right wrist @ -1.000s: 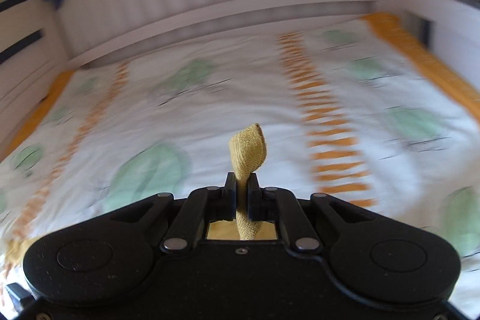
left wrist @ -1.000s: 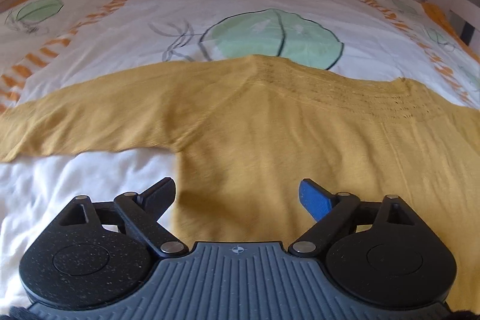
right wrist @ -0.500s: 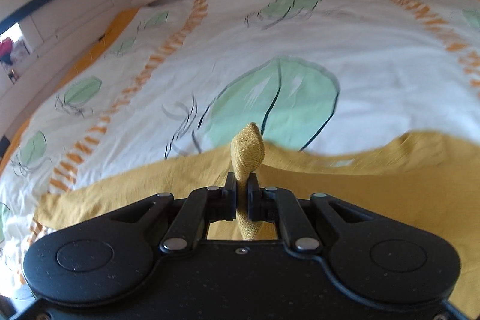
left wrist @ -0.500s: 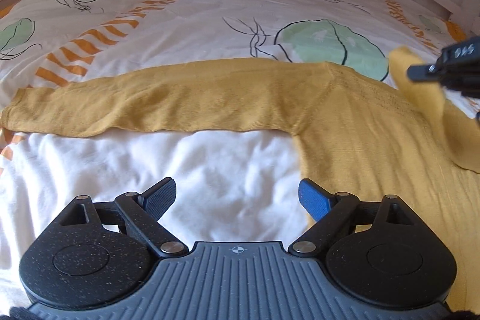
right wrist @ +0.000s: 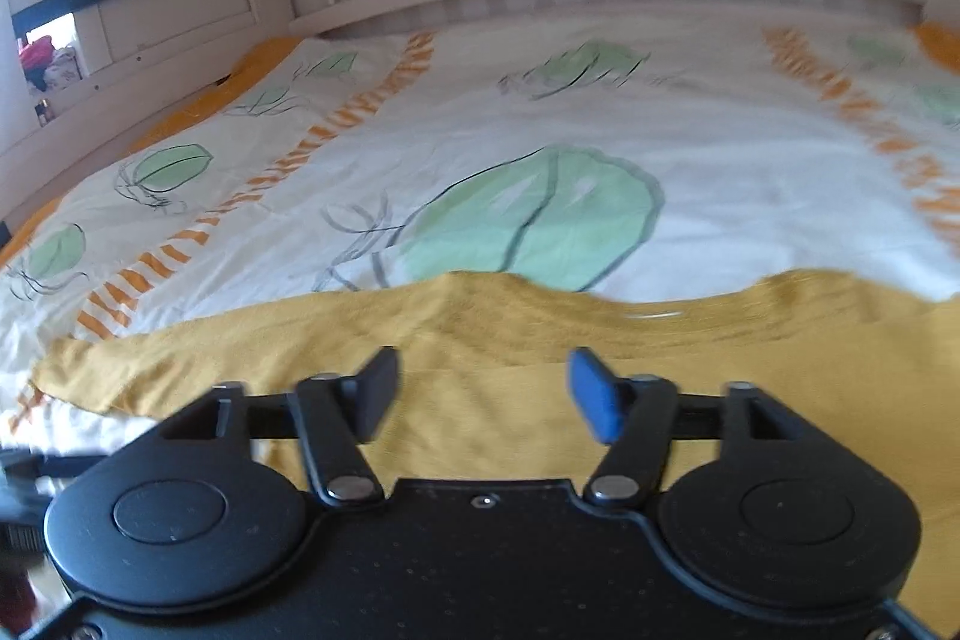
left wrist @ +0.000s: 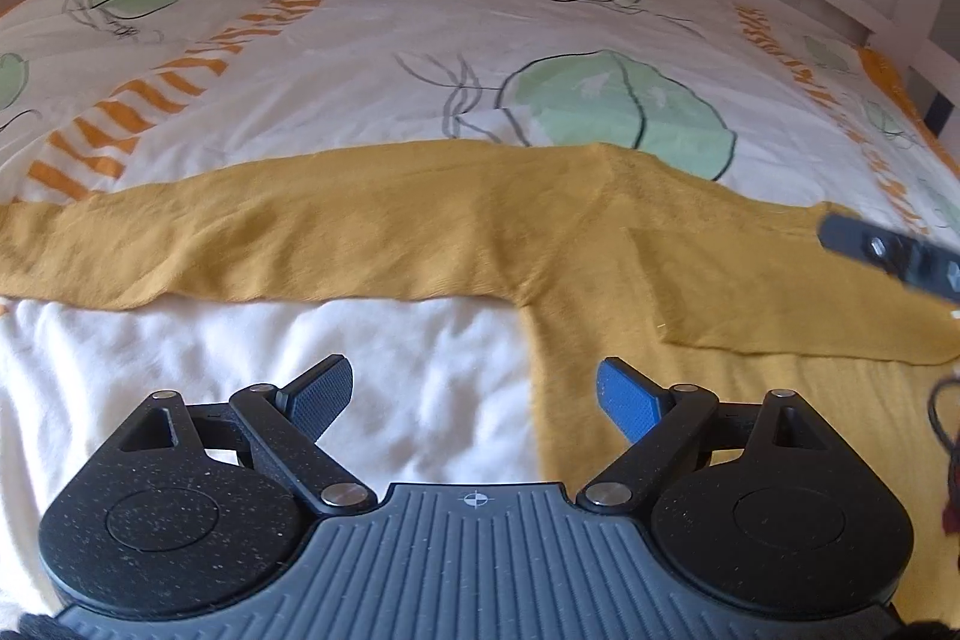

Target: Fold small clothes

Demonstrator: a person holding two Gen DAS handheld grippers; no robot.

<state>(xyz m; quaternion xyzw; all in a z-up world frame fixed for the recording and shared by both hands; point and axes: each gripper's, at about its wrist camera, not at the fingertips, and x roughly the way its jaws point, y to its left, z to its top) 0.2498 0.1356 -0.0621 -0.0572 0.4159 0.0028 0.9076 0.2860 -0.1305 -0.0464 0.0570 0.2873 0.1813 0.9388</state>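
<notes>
Left wrist view: sweater (left wrist: 600, 268) lies flat on the bed (left wrist: 372, 58), one sleeve (left wrist: 810, 316) folded across its body, the other sleeve (left wrist: 240, 238) stretched out (unfolded). Left gripper (left wrist: 474, 397) and right gripper (right wrist: 483, 388) hover with fingers wide, empty. Its hem is cut off; the right wrist view is blurred.

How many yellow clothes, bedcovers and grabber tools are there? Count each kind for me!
Yellow top: 1
Leaf-print bedcover: 1
Grabbers: 2, the left gripper and the right gripper, both open
Total: 4
</notes>
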